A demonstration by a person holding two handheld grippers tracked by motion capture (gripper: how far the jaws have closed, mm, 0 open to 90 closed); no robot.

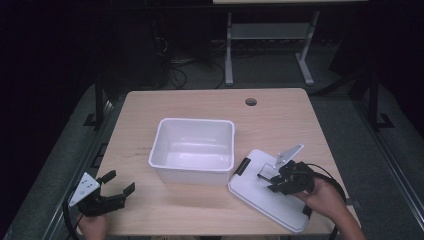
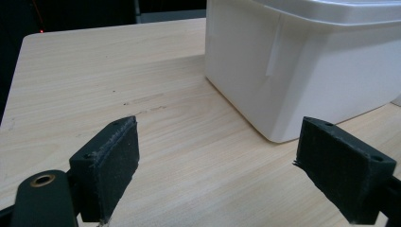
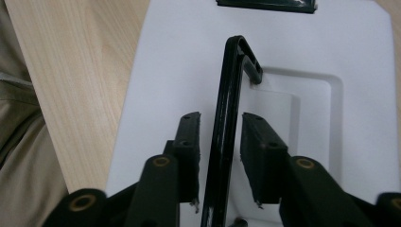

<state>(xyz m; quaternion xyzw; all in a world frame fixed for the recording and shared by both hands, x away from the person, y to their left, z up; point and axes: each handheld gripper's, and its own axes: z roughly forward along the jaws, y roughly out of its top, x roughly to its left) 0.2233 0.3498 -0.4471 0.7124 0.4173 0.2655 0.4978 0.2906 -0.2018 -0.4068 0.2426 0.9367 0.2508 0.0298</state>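
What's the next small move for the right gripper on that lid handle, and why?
Probably close the right gripper fully on the raised black handle: it stands between the pads with small gaps either side, and the white lid lies flat beside the tub.

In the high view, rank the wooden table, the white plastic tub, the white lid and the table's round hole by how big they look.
1. Light wooden table
2. White rectangular plastic tub
3. Flat white plastic lid with black handle, somewhat smaller than the tub
4. Small round hole in the tabletop

White tub (image 1: 192, 150) mid-table, white lid (image 1: 260, 197) beside it, right gripper (image 1: 274, 181) on lid, left gripper (image 1: 117, 185) apart.
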